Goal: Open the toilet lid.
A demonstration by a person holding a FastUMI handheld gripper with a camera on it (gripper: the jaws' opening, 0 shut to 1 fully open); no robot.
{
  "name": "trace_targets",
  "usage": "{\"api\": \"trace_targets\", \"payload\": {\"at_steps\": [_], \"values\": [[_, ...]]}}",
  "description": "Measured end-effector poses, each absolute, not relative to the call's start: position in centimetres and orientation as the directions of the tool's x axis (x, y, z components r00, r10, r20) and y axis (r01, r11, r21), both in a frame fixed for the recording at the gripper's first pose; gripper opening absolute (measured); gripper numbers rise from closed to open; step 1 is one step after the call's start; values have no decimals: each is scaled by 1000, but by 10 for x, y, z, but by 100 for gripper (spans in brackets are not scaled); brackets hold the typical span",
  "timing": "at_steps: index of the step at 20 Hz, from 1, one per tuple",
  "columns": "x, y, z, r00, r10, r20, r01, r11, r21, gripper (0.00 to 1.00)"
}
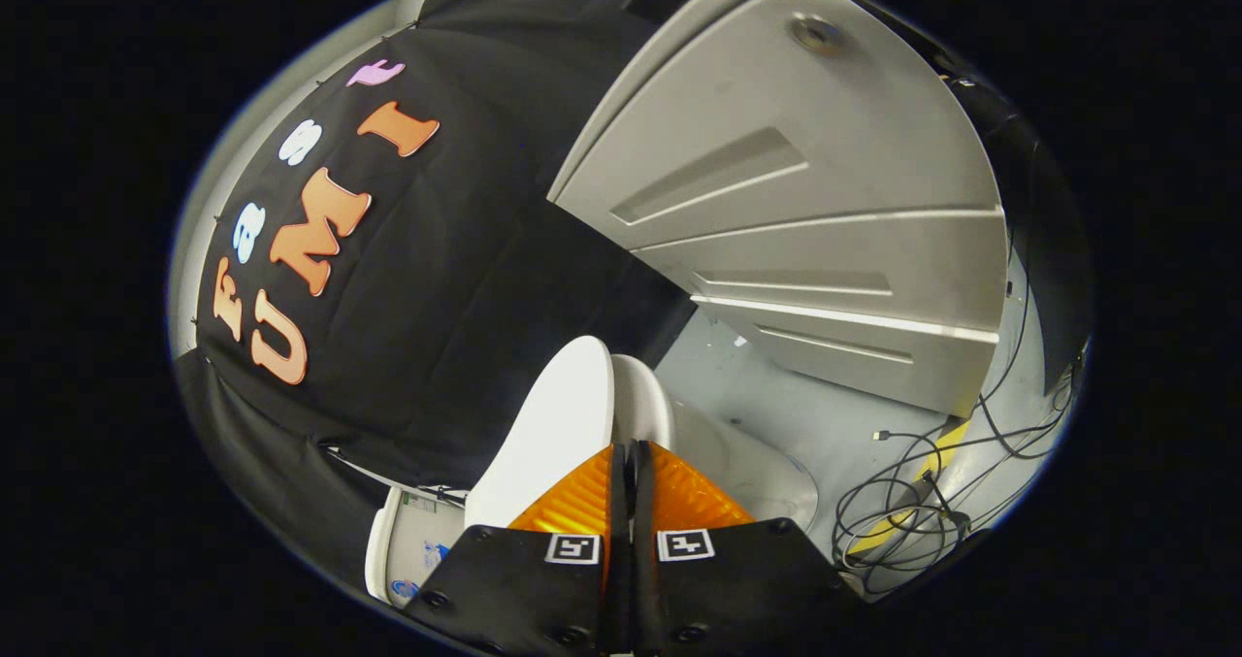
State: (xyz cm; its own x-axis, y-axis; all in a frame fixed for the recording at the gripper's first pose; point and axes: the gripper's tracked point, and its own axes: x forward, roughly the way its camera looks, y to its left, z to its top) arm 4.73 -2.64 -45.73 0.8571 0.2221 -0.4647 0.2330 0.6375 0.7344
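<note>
The gripper (629, 455) is seen with its two orange fingers (572, 502) drawn together, only a thin dark slit being left between them. The toilet lid (548, 434) is found just ahead of the fingers and slightly to their left, its white surface rising past the tip of the left finger. Whether an edge of the lid is pinched in that slit cannot be told. The lid is raised well off the bowl, standing nearly on edge, with its long axis running away from the fingers toward the black cloth wall (456, 279) and its rounded far end pointed up along that wall. Close beside it on the right, a second white curved piece, the seat (645, 407), is seen, and the white toilet bowl (767, 473) is spread out beyond the right finger. A grey ribbed panel (805, 249) is seen further off above the bowl, and loose black cables (912, 502) are strewn over the pale floor (776, 385) to the right of the bowl.
</note>
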Motion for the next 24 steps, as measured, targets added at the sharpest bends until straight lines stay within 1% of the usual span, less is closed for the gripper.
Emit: {"api": "trace_targets", "payload": {"at_steps": [3, 5, 9, 20, 24], "values": [[70, -27, -427, 896, 179, -407, 182, 688, 702, 8], [70, -20, -410, 896, 186, -404, 160, 712, 684, 8], [78, -10, -373, 906, 181, -383, 148, 712, 687, 8], [75, 51, -274, 925, 235, -300, 17, 762, 647, 8], [72, 76, -249, 921, 248, -302, -24, 808, 589, 8]]}}
